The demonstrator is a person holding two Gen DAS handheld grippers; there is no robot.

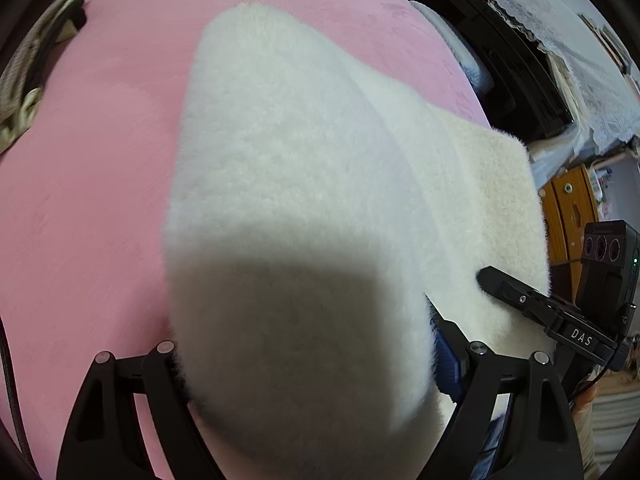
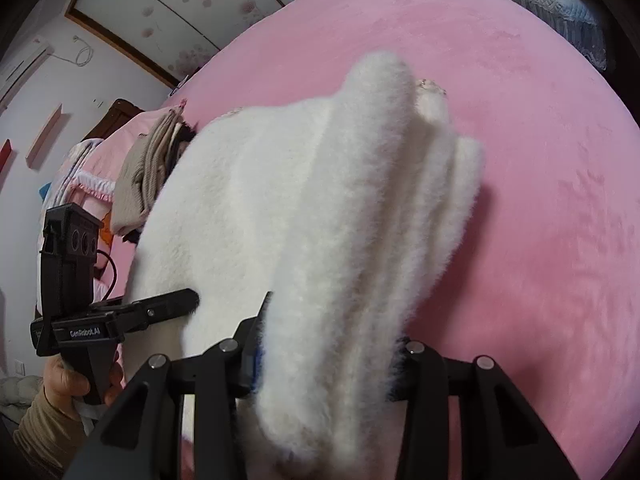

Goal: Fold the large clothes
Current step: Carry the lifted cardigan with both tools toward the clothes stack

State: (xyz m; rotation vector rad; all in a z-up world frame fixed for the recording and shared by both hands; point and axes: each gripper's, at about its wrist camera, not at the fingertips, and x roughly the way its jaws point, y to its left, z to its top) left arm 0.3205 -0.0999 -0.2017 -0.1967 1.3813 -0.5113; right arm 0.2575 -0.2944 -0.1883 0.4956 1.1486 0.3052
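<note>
A thick white fleecy garment [image 1: 304, 184] is held raised over the pink plush bedspread [image 2: 540, 160], clenched at one edge in the left tongs [image 1: 308, 364] and the right tongs [image 2: 324, 360].

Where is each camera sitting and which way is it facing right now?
Left wrist: on the left gripper, looking down along its fingers at the white fluffy garment on the pink bed; right gripper at right.
Right wrist: on the right gripper, facing down at the same garment; left gripper and hand at left.
Shared: garment, bed, each other's gripper.
</note>
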